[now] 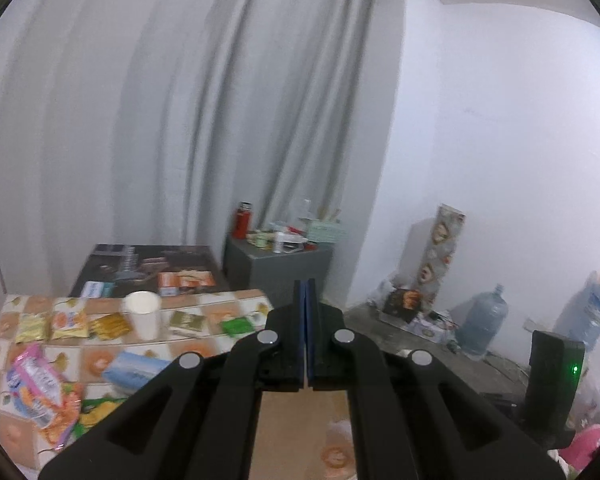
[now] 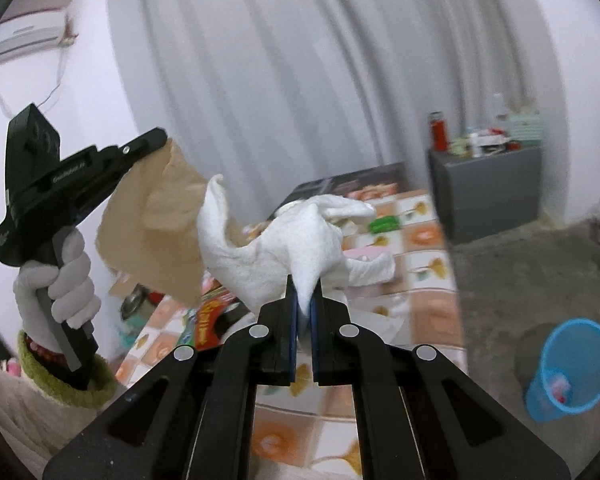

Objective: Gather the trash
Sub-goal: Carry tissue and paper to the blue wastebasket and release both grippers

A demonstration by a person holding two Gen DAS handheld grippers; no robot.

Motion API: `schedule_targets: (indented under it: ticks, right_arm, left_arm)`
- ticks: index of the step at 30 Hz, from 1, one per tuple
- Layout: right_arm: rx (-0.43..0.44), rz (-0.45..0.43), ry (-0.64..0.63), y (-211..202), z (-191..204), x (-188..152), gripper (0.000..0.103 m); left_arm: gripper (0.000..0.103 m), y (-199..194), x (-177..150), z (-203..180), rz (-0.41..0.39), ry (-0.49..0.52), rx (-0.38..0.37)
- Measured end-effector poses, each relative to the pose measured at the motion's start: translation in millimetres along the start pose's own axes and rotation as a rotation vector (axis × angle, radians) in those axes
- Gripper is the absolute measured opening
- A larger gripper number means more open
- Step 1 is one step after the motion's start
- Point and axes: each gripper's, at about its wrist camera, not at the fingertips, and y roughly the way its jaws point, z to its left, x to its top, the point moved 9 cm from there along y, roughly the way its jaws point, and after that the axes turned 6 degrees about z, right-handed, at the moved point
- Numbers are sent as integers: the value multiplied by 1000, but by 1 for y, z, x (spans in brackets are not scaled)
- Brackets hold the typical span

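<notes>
My right gripper is shut on a crumpled white tissue and holds it up above the patterned table. My left gripper is shut; in the right wrist view it holds a brown paper bag hanging from its tip, raised at the left. In the left wrist view the bag shows only as a brown sheet under the jaws. Snack wrappers, sachets and a white paper cup lie on the table. A blue waste basket stands on the floor at the right.
A grey cabinet with a red flask and small items stands by the curtain. A dark box sits behind the table. Water bottles and clutter line the right wall. The right gripper's body shows at the right.
</notes>
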Motion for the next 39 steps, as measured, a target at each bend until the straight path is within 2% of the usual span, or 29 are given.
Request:
schedule_targets:
  ticks: [2,6,12,17,21,25,30,35,39]
  right_arm:
    - [-47,-25,41,-17,-22,-2,4]
    - [-142,-59,127,-46,-67,-7,4]
    - [-302,-115,287,-91,-150,-20,4]
    - [-392,-119,423,-109,-215,-42,4]
    - [-447,-83,559,-109,-278,-67,4]
    - [-479,-29,660,-103,-326,-94,4]
    - [-495,43,775,-77,-386,-126,4]
    - [-501,84,837,-54,-431,-135,4]
    - [-520,89,854,-38,-457,-132,6]
  left_arm:
    - [0,10,2,-20,12,15,-33]
    - [0,45,1,-69,75,33,-150]
    - [0,122,-19,-160,229,88,-321]
    - [0,196,-60,-244,405,140,-447]
    - [0,258,-99,-296,548,164,-511]
    - [0,316,-135,-326,672,150,-533]
    - [0,383,-178,-349,774,169,-491]
    - [0,441,-213,-358,835,189,-440]
    - [0,482,-231,-365,854,187,-416]
